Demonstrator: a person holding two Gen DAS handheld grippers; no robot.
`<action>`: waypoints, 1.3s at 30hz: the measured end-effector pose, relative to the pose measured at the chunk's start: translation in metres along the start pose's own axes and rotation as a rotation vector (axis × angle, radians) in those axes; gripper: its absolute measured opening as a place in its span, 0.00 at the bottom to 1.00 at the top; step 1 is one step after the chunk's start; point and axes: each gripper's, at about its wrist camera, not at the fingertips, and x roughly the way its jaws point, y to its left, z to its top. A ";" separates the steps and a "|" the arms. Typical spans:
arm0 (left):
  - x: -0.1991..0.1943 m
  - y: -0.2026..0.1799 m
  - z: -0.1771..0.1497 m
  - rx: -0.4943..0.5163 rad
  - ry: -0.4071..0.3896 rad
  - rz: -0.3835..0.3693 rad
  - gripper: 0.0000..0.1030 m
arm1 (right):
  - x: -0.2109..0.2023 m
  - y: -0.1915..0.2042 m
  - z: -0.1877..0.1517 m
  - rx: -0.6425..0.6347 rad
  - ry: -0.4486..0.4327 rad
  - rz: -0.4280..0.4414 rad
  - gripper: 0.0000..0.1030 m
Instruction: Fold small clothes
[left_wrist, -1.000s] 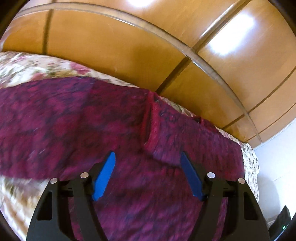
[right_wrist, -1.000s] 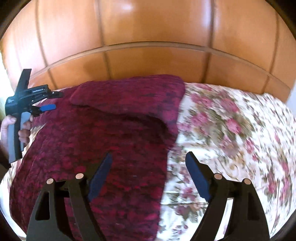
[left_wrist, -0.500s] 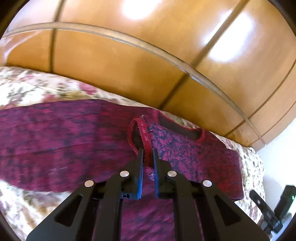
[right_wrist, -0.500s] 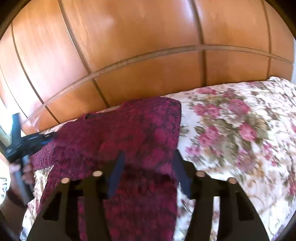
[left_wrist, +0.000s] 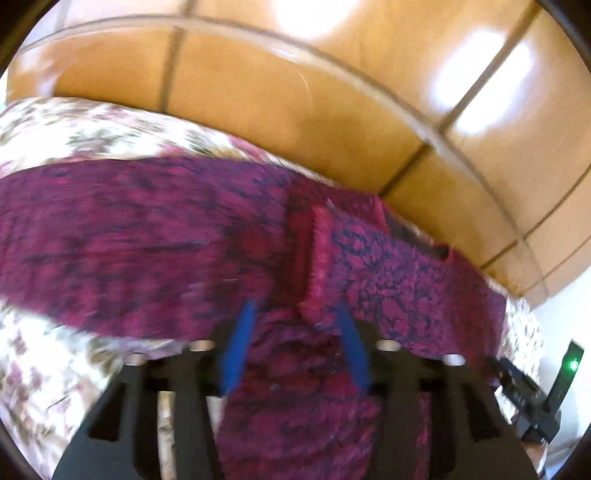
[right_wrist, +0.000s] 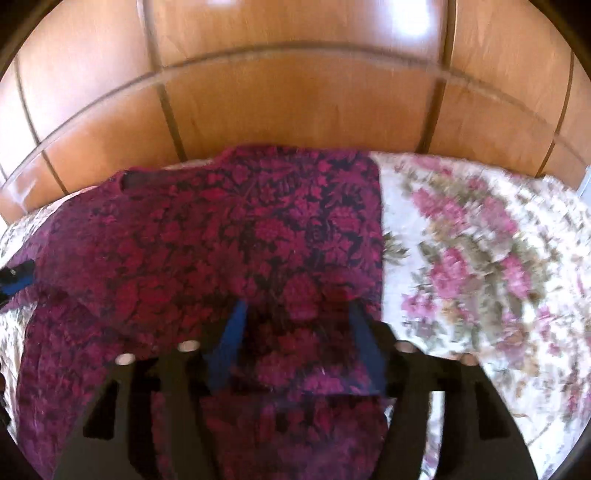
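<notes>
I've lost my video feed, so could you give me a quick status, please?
Left gripper and right gripper just reopened, gripping nothing. Red sweater lying on floral bedspread, part folded. Nothing in the way.

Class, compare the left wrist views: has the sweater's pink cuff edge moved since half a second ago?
Yes. The cuff edge now lies free beyond the left gripper, whose jaws have just been opening; it sits nearer the wooden headboard.

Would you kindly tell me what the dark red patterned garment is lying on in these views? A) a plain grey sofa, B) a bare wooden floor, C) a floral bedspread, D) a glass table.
C: the garment is spread over a floral bedspread with pink roses, which shows to its right in the right wrist view and under its edge in the left wrist view, in front of wooden panelling.
</notes>
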 end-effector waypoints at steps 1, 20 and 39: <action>-0.013 0.011 -0.001 -0.021 -0.018 0.004 0.49 | -0.013 0.004 -0.005 -0.021 -0.028 0.000 0.70; -0.145 0.294 -0.022 -0.779 -0.248 0.160 0.49 | -0.017 0.036 -0.095 -0.060 0.046 0.039 0.98; -0.151 0.131 0.031 -0.261 -0.324 0.005 0.11 | -0.018 0.045 -0.099 -0.087 0.020 -0.006 0.98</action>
